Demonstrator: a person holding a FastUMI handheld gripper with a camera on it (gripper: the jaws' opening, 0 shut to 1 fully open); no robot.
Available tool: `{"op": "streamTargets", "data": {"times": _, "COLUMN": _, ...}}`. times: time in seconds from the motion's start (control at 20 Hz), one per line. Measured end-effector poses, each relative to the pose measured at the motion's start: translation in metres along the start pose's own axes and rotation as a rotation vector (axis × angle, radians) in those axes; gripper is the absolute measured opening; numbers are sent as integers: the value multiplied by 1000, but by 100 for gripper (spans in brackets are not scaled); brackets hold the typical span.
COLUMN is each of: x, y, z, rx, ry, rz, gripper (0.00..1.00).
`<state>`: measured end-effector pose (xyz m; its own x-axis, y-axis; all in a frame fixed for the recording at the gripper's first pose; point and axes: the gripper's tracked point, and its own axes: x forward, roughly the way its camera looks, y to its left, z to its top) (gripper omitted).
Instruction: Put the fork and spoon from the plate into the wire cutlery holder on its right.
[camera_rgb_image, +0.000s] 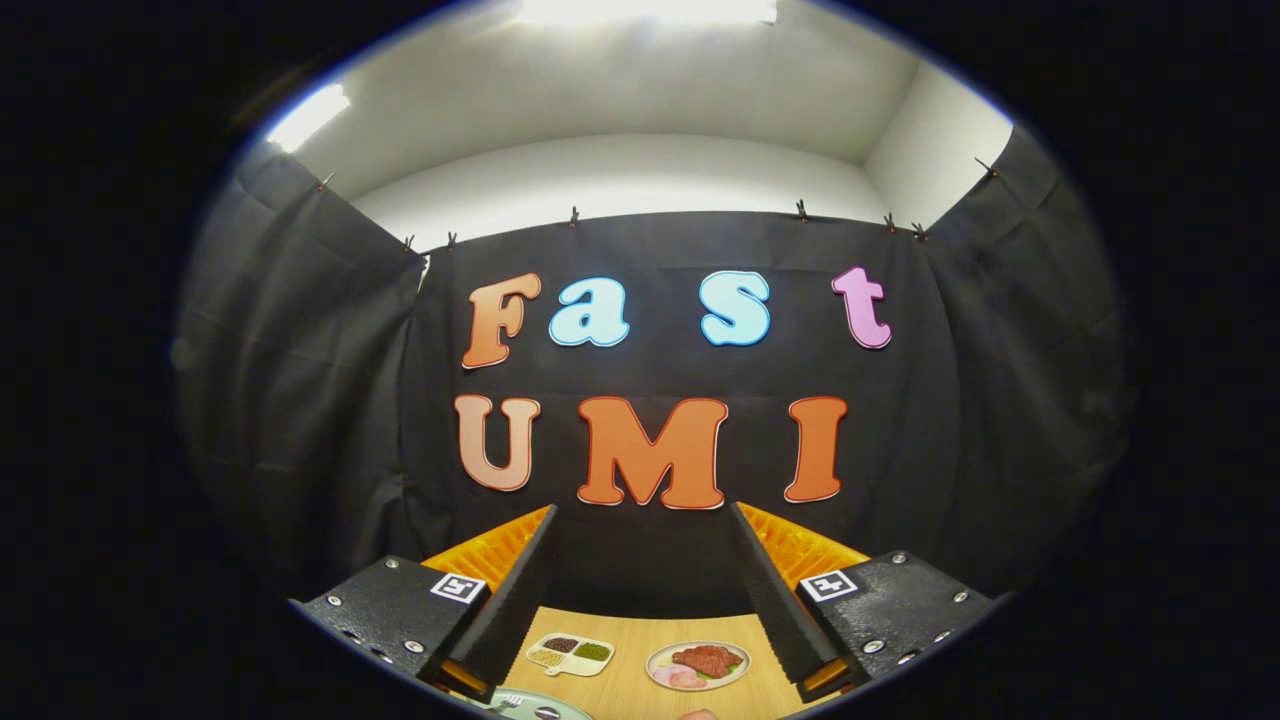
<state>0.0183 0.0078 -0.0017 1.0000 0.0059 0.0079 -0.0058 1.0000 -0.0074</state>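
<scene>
My gripper (642, 510) is held high and level, facing the booth's back wall, with its fingers wide open and nothing between them. Far below, between the finger bases, lies a strip of wooden table (640, 640). At its nearest part, close to the left finger's base, I see the rim of a pale grey-green plate (575, 708). The tines of a fork (506, 702) and a dark bit of a spoon (547, 712) lie on the plate. Most of the plate is cut off below.
Two flat food pictures lie on the table farther back: a white divided tray of beans (570, 653) and a round plate of meat (698, 664). A small pinkish thing (699, 715) peeks in at the near edge.
</scene>
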Motion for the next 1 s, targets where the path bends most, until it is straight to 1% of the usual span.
{"op": "streamTargets", "data": {"times": 0.2, "x": 8, "y": 0, "z": 3, "rx": 7, "ry": -18, "rz": 0, "gripper": 98}}
{"op": "streamTargets", "data": {"times": 0.35, "x": 13, "y": 10, "z": -20, "rx": -2, "ry": 33, "rz": 19, "gripper": 98}}
{"op": "streamTargets", "data": {"times": 0.55, "x": 8, "y": 26, "z": -75, "rx": -3, "ry": 197, "rz": 54, "gripper": 98}}
{"op": "streamTargets", "data": {"times": 0.65, "x": 11, "y": 35, "z": -90, "rx": 2, "ry": 242, "rz": 65, "gripper": 98}}
{"op": "streamTargets", "data": {"times": 0.7, "x": 11, "y": 41, "z": -105, "rx": 3, "ry": 277, "rz": 69, "gripper": 99}}
{"op": "streamTargets", "data": {"times": 0.8, "x": 5, "y": 52, "z": -144, "rx": 0, "ry": 388, "rz": 79, "gripper": 98}}
{"op": "streamTargets", "data": {"times": 0.95, "x": -16, "y": 84, "z": -203, "rx": 18, "ry": 601, "rz": 160, "gripper": 98}}
{"op": "streamTargets", "data": {"times": 1.0, "x": -22, "y": 88, "z": -216, "rx": 28, "ry": 655, "rz": 169, "gripper": 98}}
